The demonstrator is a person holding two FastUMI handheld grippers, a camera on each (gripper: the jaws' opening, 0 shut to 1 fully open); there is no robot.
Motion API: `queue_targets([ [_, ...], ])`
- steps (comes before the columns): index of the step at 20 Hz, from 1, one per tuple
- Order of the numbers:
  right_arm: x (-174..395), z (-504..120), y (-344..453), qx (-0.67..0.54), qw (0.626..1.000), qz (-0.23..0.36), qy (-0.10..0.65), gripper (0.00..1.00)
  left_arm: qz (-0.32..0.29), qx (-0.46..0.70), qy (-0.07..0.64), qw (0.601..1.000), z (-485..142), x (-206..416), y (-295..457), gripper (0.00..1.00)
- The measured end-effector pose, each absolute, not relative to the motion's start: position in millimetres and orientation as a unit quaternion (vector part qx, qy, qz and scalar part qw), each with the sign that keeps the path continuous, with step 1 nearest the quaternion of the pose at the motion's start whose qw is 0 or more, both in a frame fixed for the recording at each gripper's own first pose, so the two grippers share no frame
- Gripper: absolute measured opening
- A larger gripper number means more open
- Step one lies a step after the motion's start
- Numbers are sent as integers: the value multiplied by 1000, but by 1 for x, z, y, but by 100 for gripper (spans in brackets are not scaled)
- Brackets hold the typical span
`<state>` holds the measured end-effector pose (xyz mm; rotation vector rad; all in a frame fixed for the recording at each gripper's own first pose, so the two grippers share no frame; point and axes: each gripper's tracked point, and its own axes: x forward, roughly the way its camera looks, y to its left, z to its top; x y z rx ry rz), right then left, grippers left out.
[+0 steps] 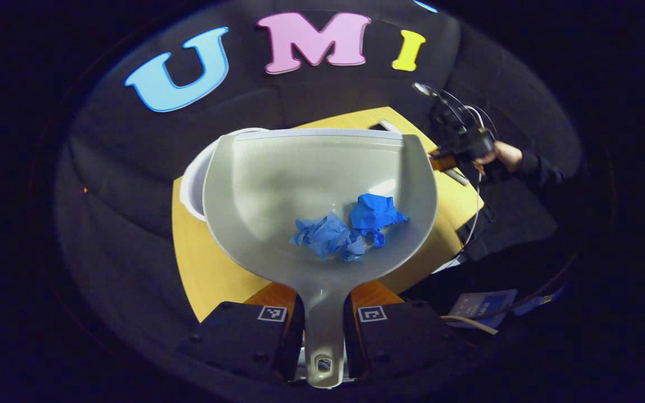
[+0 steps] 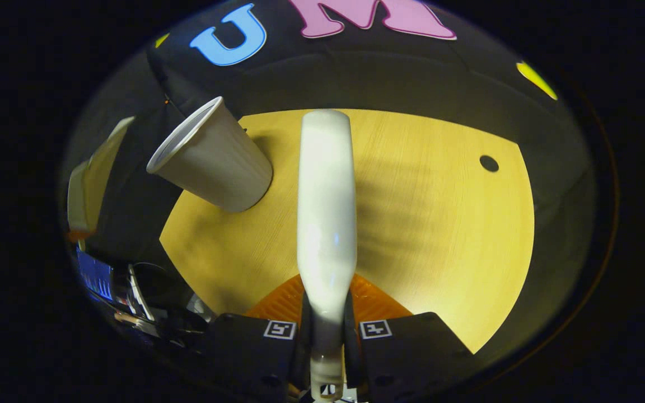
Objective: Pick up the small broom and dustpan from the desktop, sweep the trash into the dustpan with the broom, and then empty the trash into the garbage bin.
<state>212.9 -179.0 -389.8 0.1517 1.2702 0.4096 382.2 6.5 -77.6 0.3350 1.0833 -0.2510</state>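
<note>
The left gripper (image 1: 323, 336) clamps the handle of the dustpan (image 1: 300, 184), blue trash (image 1: 350, 226) inside, held above the desk's left edge with the white bin (image 1: 195, 184) just beyond; the right gripper (image 2: 328, 336) clenches the broom (image 2: 325, 212), pointing across the desk (image 2: 440, 224).

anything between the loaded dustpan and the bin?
Nothing visible. In the left gripper view the dustpan, held by the left gripper, carries both blue paper wads, and the white bin's rim shows just past its far-left edge, over the desktop.
</note>
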Motion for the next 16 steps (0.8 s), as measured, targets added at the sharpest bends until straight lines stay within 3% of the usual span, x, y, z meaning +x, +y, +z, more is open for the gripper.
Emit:
queue_targets([
  [4,211,-391,-176,76,795,161,581,27,-35,259,569,780,-110,467,70,29],
  [6,211,-389,-172,90,795,157,579,27,-10,300,609,734,-151,507,45,31],
  [12,207,-392,-167,106,787,164,585,27,-23,464,646,606,-203,534,-102,30],
  [14,208,-390,-167,115,786,166,584,27,-30,495,639,588,-221,536,-168,30],
  [16,208,-390,-167,117,788,161,583,27,-30,490,631,601,-231,530,-215,29],
])
